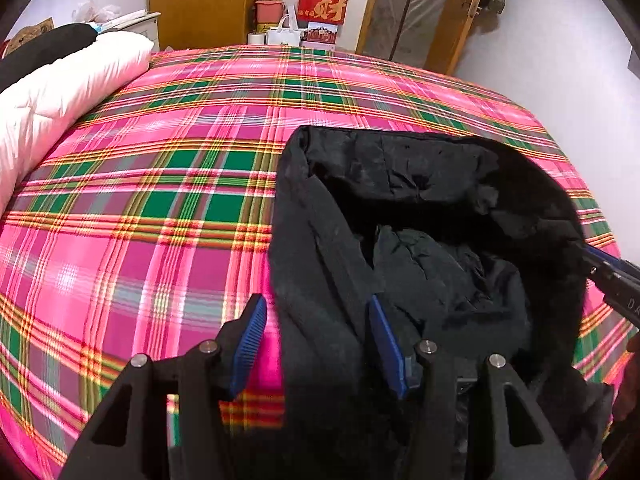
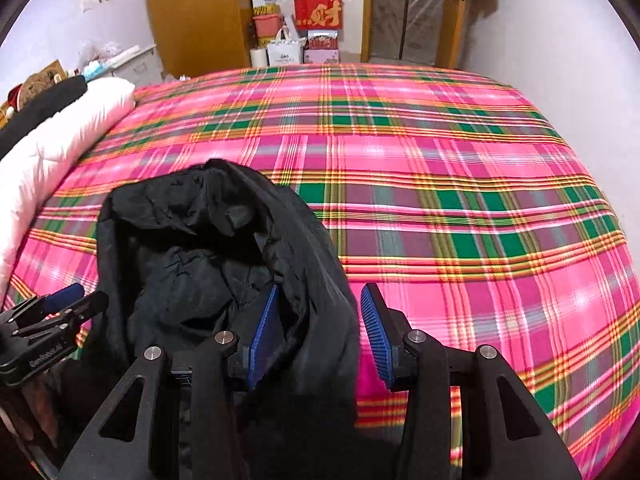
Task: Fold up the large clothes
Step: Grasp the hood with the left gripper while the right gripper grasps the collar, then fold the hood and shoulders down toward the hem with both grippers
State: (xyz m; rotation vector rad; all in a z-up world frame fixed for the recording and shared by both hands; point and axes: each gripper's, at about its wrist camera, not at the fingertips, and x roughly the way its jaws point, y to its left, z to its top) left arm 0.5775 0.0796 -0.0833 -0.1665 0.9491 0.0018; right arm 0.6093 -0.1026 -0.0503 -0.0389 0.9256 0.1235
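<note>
A large black garment (image 1: 420, 248) lies bunched on the pink plaid bed (image 1: 160, 200), with its dark lining showing. My left gripper (image 1: 318, 320) is open, its blue-padded fingers standing either side of the garment's left edge. My right gripper (image 2: 318, 312) is open too, its fingers astride the garment's (image 2: 208, 264) right edge. Neither pair of pads presses the cloth. The right gripper also shows at the right edge of the left wrist view (image 1: 612, 276). The left gripper shows at the left edge of the right wrist view (image 2: 60, 308).
A white quilt (image 1: 60, 92) with a black item on top lies along the bed's left side. Boxes and bags (image 1: 308, 20) are stacked against the far wall between a wooden wardrobe (image 1: 200, 0) and a door. The plaid bed (image 2: 460, 200) stretches right and ahead of the garment.
</note>
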